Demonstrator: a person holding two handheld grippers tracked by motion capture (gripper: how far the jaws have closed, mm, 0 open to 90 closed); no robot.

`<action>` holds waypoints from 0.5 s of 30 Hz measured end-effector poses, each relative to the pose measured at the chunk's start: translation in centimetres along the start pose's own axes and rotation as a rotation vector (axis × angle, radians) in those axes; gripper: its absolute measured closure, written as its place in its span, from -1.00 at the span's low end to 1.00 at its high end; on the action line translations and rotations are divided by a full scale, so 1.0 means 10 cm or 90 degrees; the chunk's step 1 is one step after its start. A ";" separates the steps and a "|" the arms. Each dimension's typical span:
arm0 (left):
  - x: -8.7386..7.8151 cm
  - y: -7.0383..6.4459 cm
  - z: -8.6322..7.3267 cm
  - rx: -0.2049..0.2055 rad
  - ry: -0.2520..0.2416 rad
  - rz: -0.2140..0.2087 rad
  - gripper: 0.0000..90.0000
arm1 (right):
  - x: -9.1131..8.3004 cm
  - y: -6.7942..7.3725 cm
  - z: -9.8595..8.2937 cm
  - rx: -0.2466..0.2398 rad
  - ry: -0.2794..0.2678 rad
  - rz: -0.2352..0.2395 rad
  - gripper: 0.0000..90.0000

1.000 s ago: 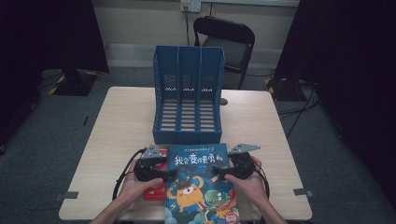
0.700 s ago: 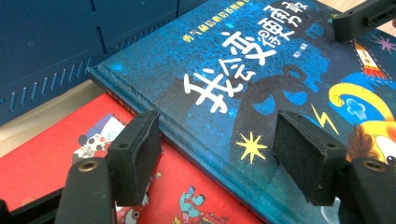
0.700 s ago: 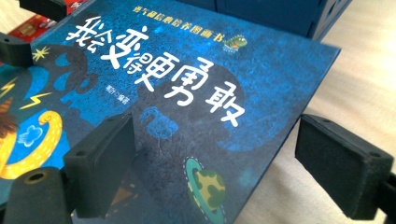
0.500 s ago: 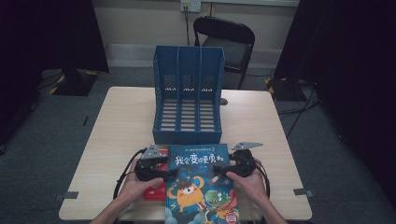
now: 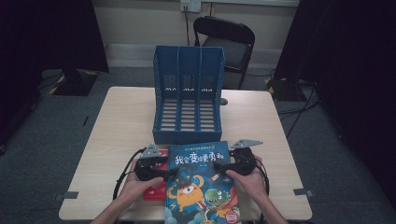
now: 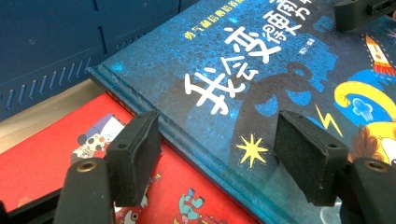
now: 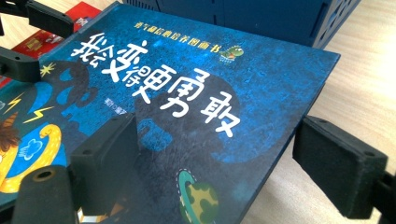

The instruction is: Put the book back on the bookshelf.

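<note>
A blue picture book [image 5: 201,186] with white characters and cartoon monsters lies at the table's front middle, on top of a red book [image 5: 156,191]. My left gripper [image 5: 169,171] stands open at the blue book's left edge. In the left gripper view it [image 6: 217,144] straddles the spine, with one jaw over the red book [image 6: 56,154] and the other over the blue cover [image 6: 233,70]. At the book's right edge my right gripper [image 5: 219,166] is open too. Its view [image 7: 219,144] has one jaw over the cover [image 7: 187,93] and the other over bare table.
A blue three-slot file rack [image 5: 188,93] stands upright just behind the books, open side facing me; its base [image 6: 46,56] is close to the book's far edge. Light wood table [image 5: 116,130] extends left and right of it. A black chair [image 5: 229,42] stands behind the table.
My right gripper has crept slightly farther along the book's right edge. The left gripper and both books have hardly moved.
</note>
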State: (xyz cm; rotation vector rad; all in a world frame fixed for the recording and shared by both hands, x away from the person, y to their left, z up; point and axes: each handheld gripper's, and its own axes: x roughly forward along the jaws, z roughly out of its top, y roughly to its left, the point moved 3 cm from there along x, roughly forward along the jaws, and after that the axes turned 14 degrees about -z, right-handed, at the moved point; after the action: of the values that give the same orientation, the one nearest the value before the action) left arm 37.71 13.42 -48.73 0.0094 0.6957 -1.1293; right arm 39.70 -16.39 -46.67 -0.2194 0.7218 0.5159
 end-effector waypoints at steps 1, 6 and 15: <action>0.00 0.00 0.00 -0.003 -0.001 -0.001 -0.32 | 0.00 0.00 0.01 0.003 -0.001 0.004 -0.68; 0.00 0.02 0.02 -0.010 0.001 -0.006 -0.36 | 0.07 0.00 0.09 0.022 0.006 0.040 -0.70; -0.02 0.06 0.01 -0.021 -0.010 -0.010 -0.37 | 0.21 0.02 0.26 0.025 0.002 0.055 -0.72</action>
State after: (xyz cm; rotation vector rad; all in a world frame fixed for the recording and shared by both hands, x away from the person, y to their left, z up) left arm 38.24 13.80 -48.73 -0.0330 0.7010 -1.1311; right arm 42.46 -14.47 -46.17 -0.1523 0.7467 0.5833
